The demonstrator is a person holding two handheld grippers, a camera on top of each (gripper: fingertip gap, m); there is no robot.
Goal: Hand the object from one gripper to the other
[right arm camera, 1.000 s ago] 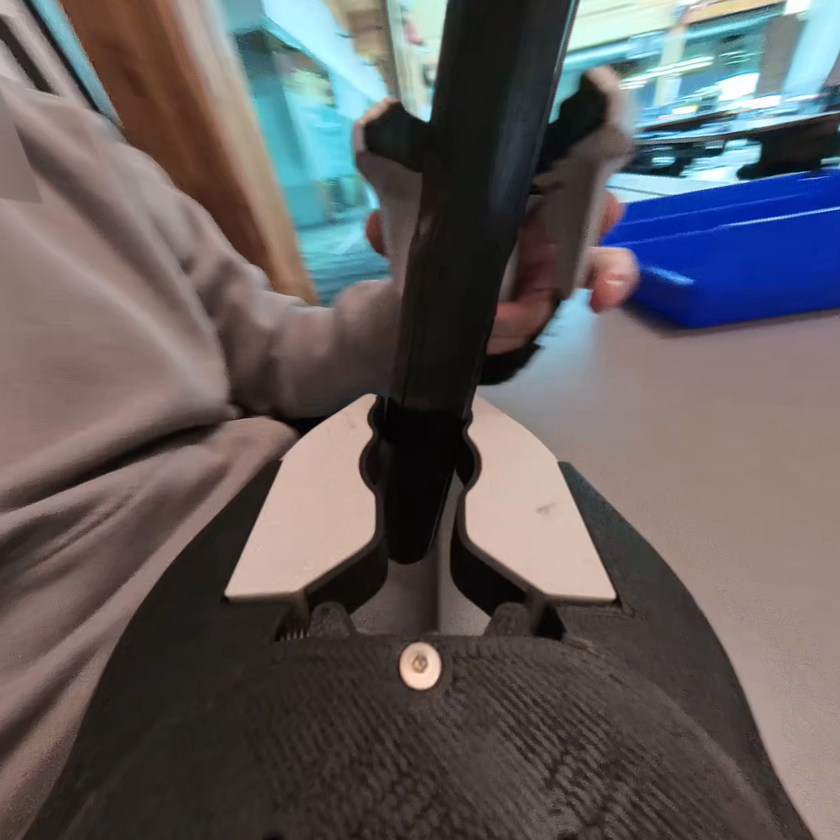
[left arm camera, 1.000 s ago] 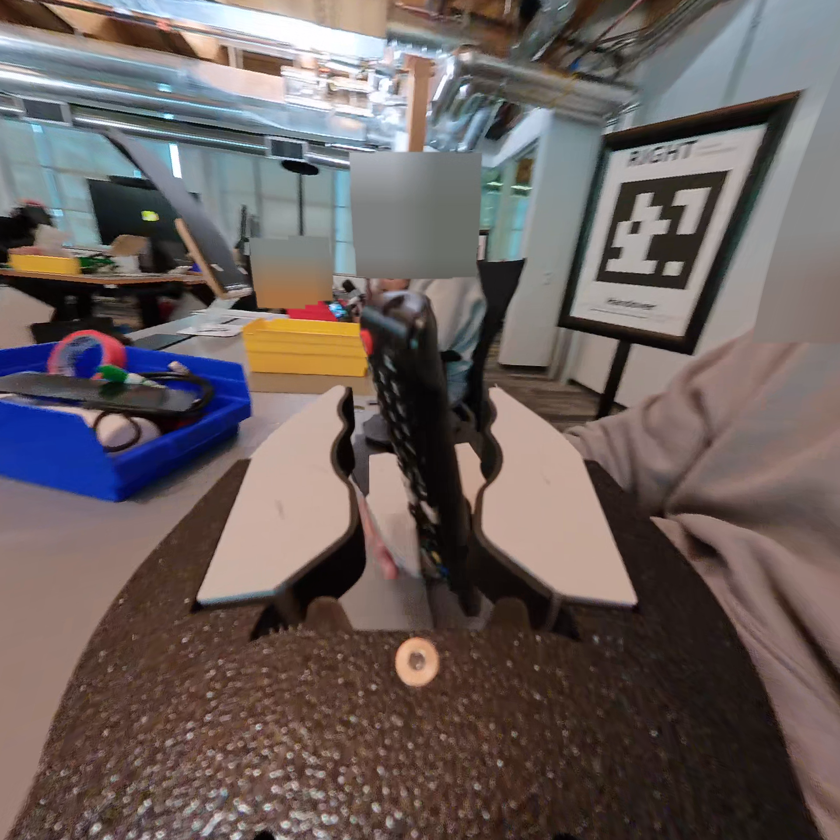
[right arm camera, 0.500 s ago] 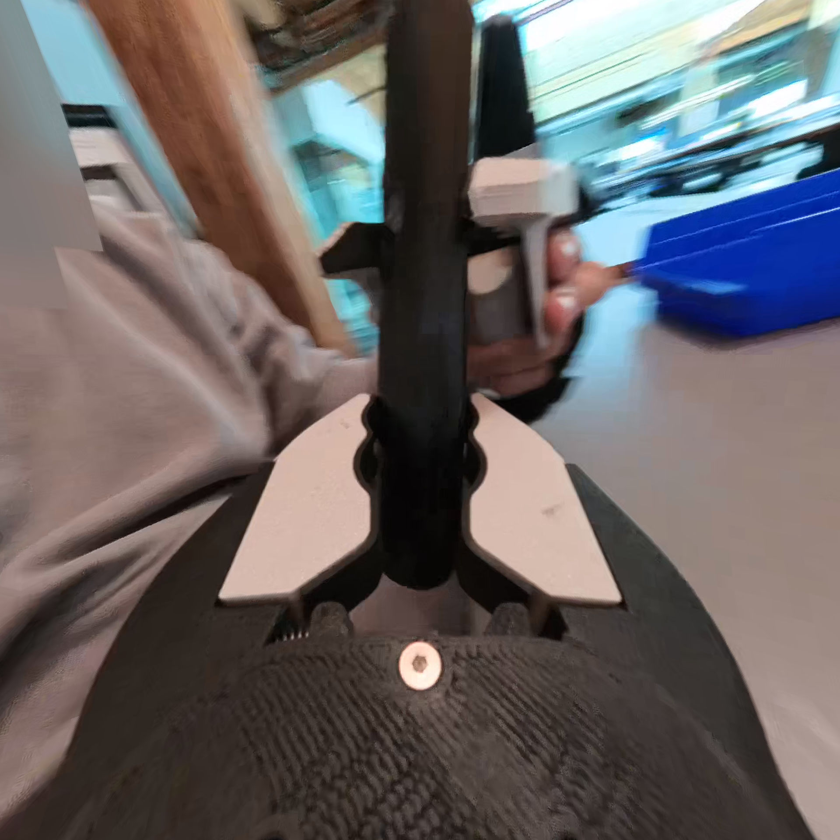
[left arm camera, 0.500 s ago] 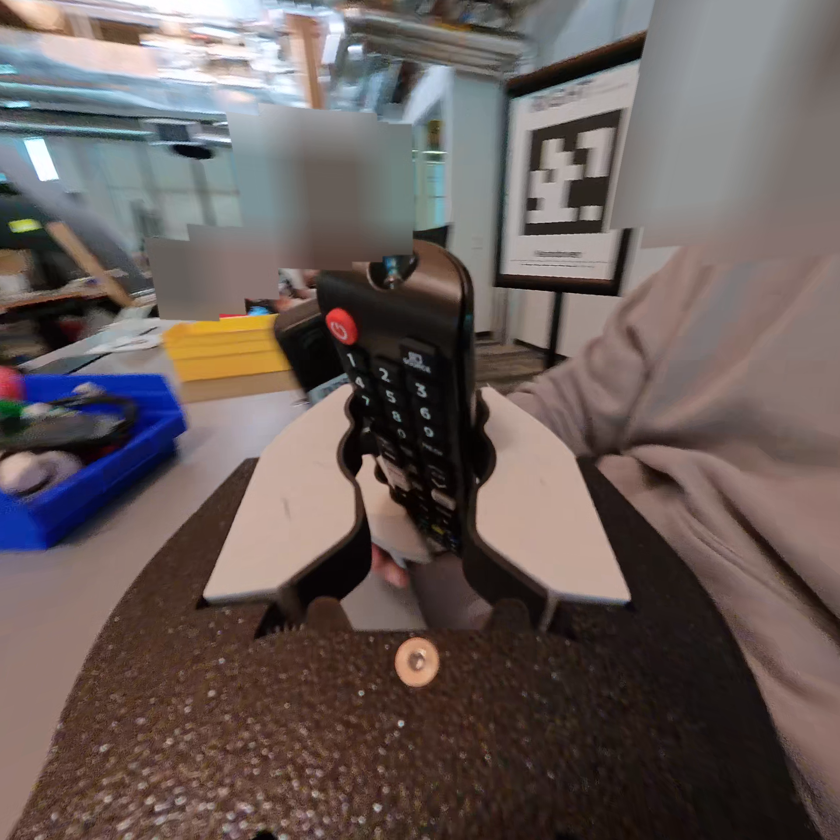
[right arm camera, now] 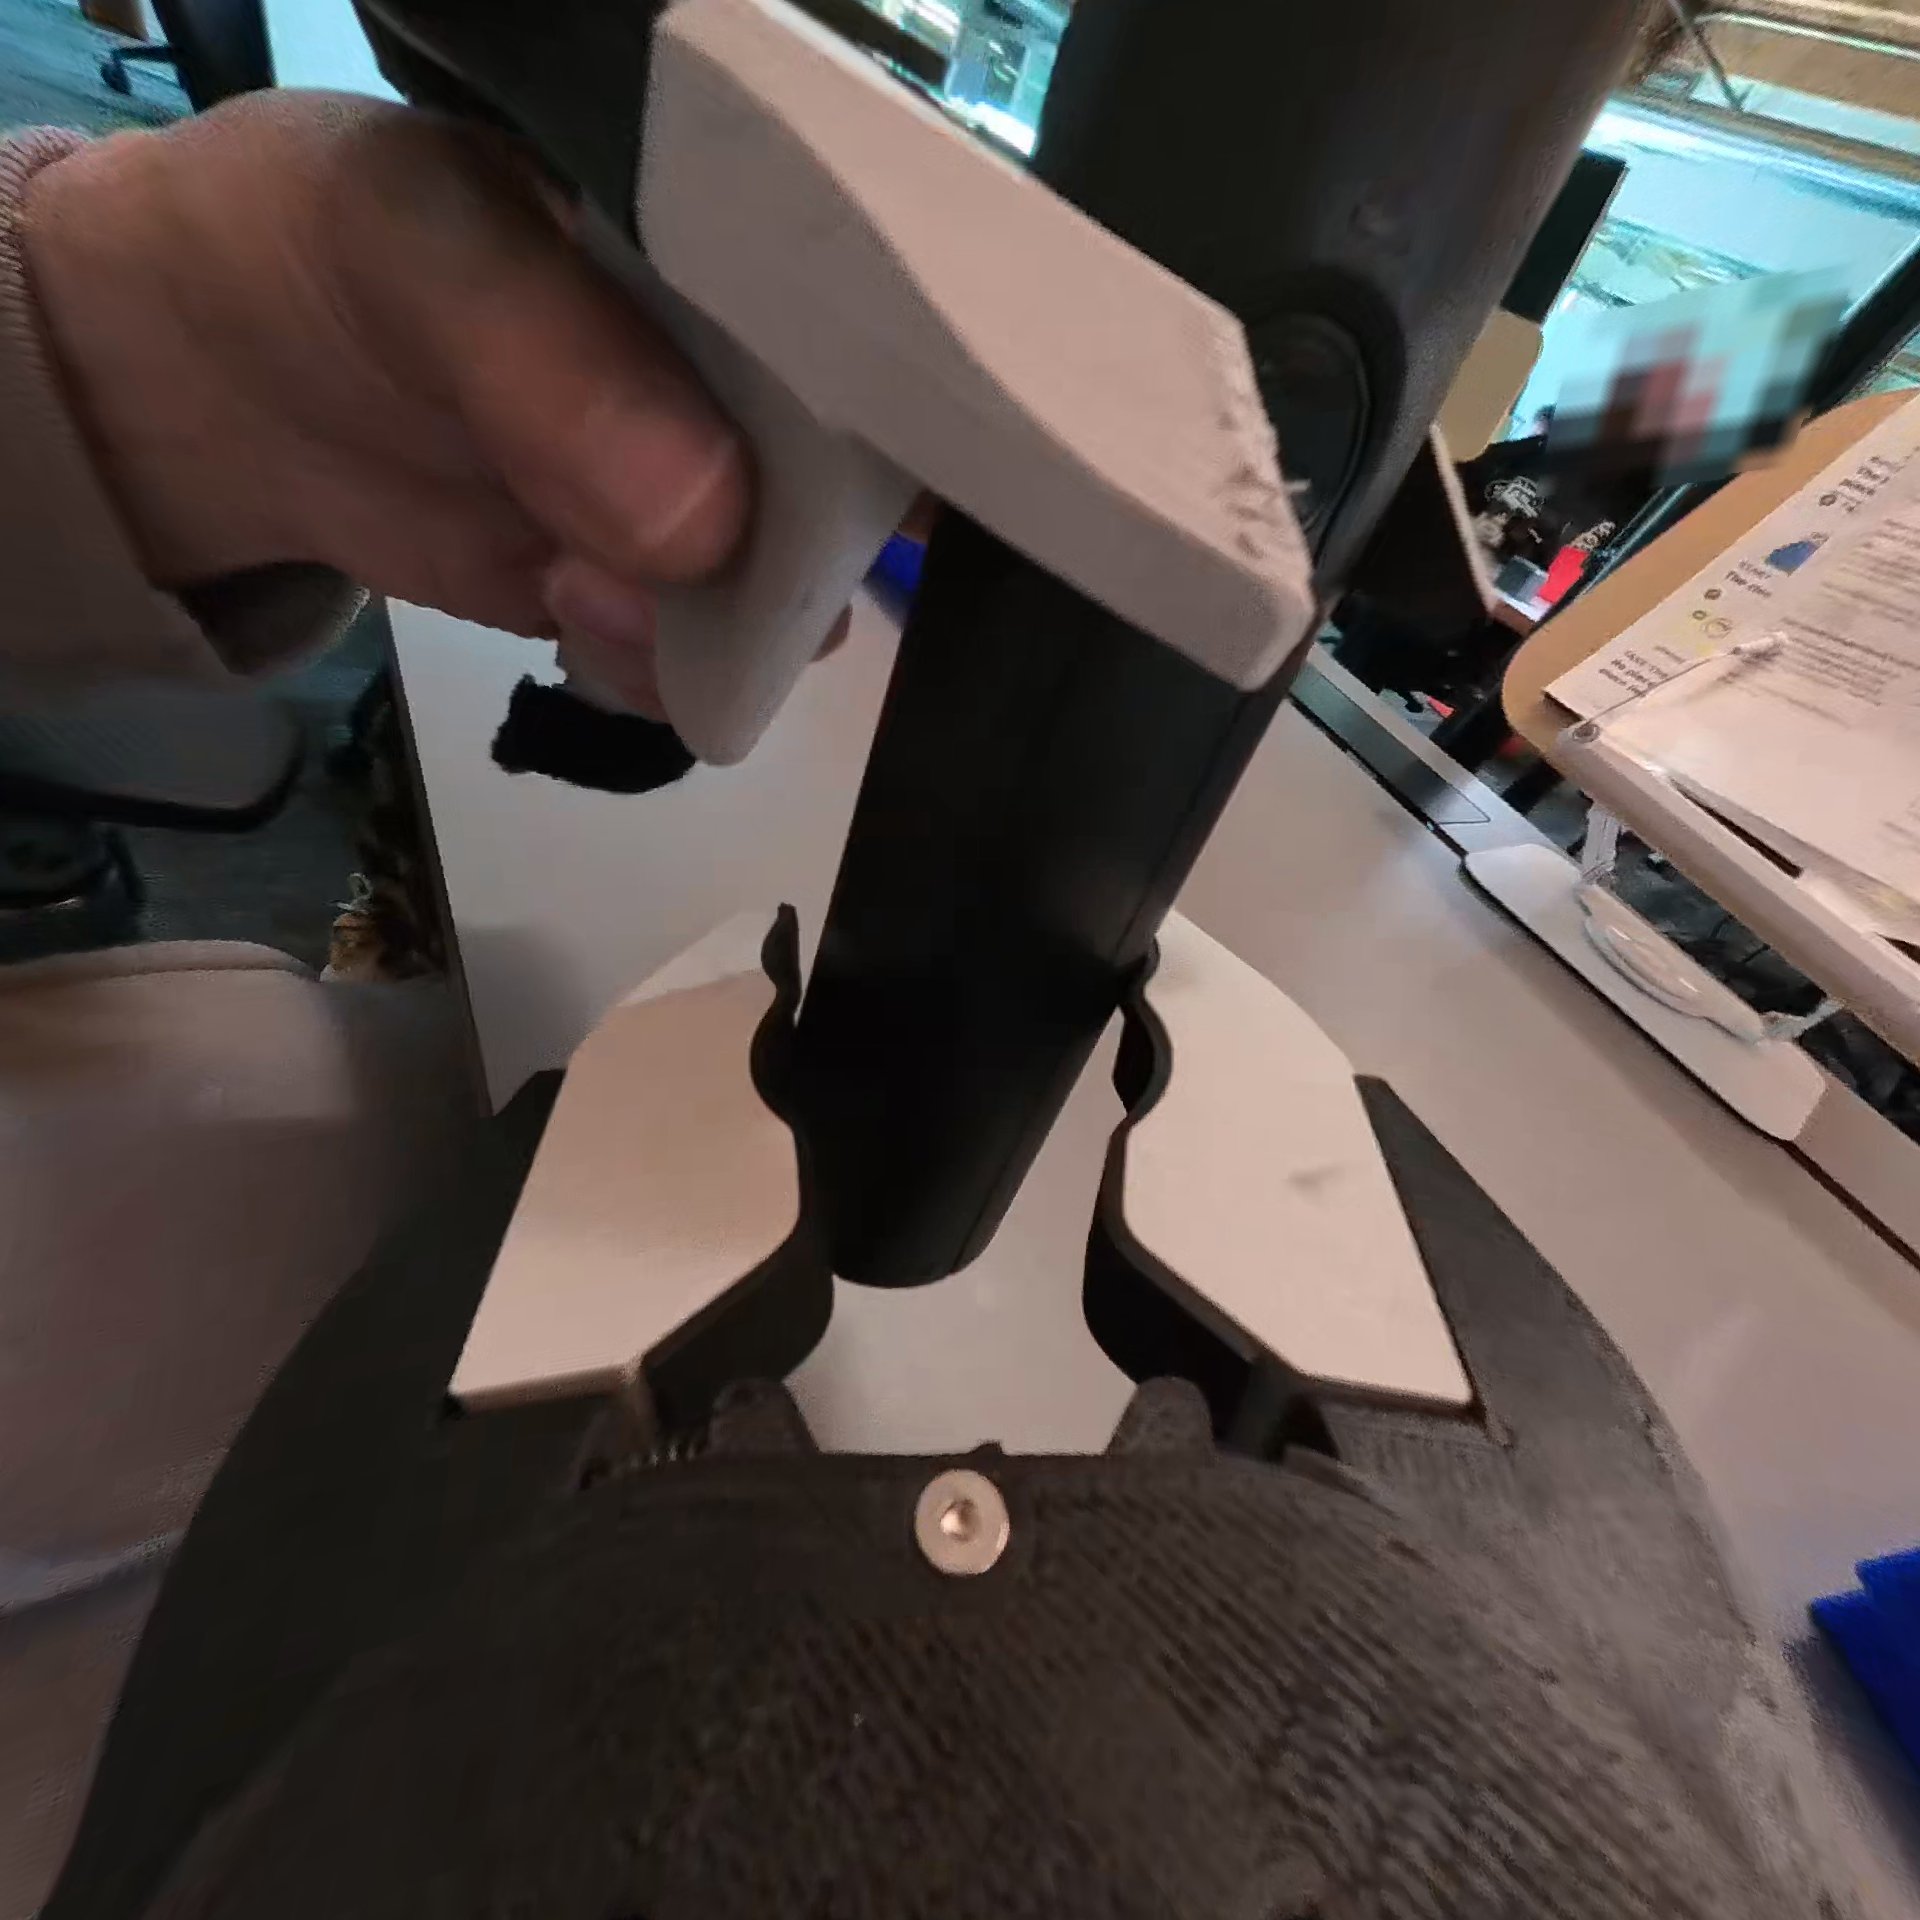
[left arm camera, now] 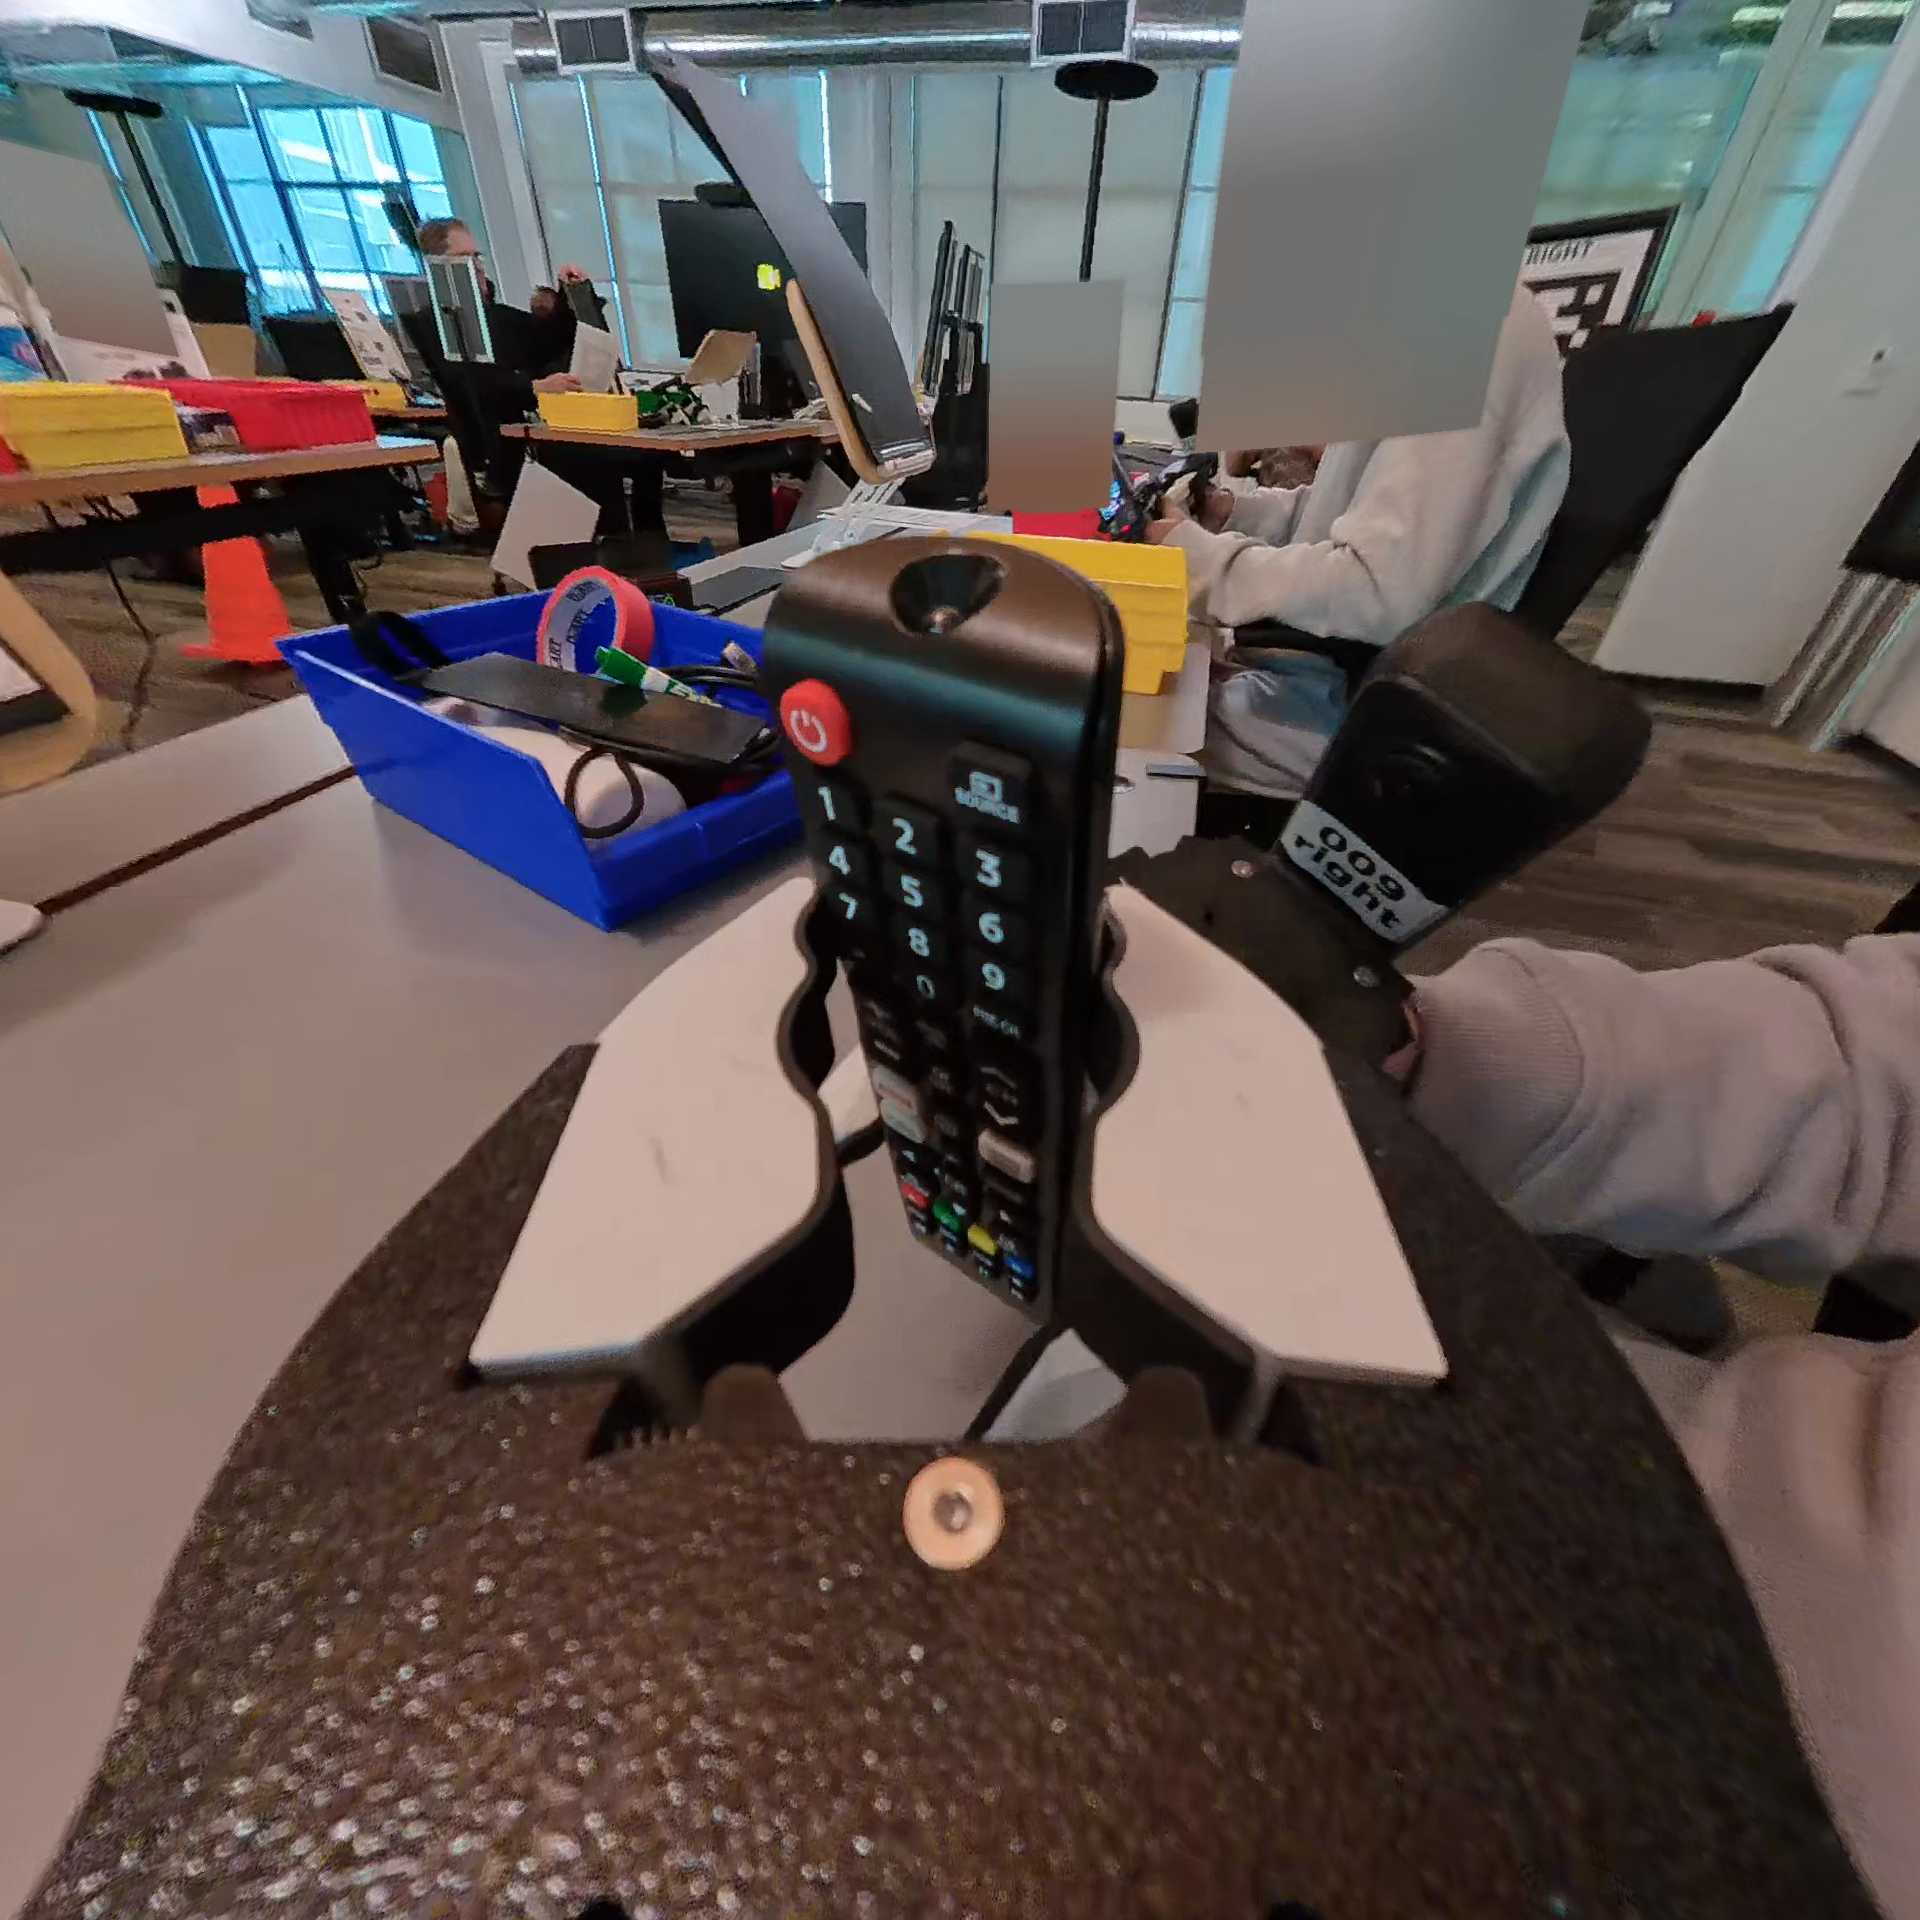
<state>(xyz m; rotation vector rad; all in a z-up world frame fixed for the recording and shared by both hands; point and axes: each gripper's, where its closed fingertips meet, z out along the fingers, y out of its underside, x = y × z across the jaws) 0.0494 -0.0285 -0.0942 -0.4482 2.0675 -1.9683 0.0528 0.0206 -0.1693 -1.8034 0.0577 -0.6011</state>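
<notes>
- Since half a second ago, the right gripper has spread its jaws wider, and the remote control now shows them its broad back instead of its thin edge.
- We see the left gripper clamped across the remote's width, both fingers pressing its long sides, with the buttons facing the left wrist camera.
- We see the remote raised above the grey table. One end sits between the right gripper's fingers and brushes both tips, but we cannot tell whether they are pressing.
- We judge the remote light and rigid, with smooth plastic sides that could slip or pivot under a loose grip.
- We think the best hold is across the long edges near mid-body, clear of the buttons and the rounded ends.
- A hand and a finger of the left gripper cross the remote close above the right gripper, so room between the two tools is tight.
- A blue bin of clutter stands near on the table's far side, and a tilted document stand sits to the right gripper's right.
- Open tabletop lies below, and a grey sleeve fills the near right.
</notes>
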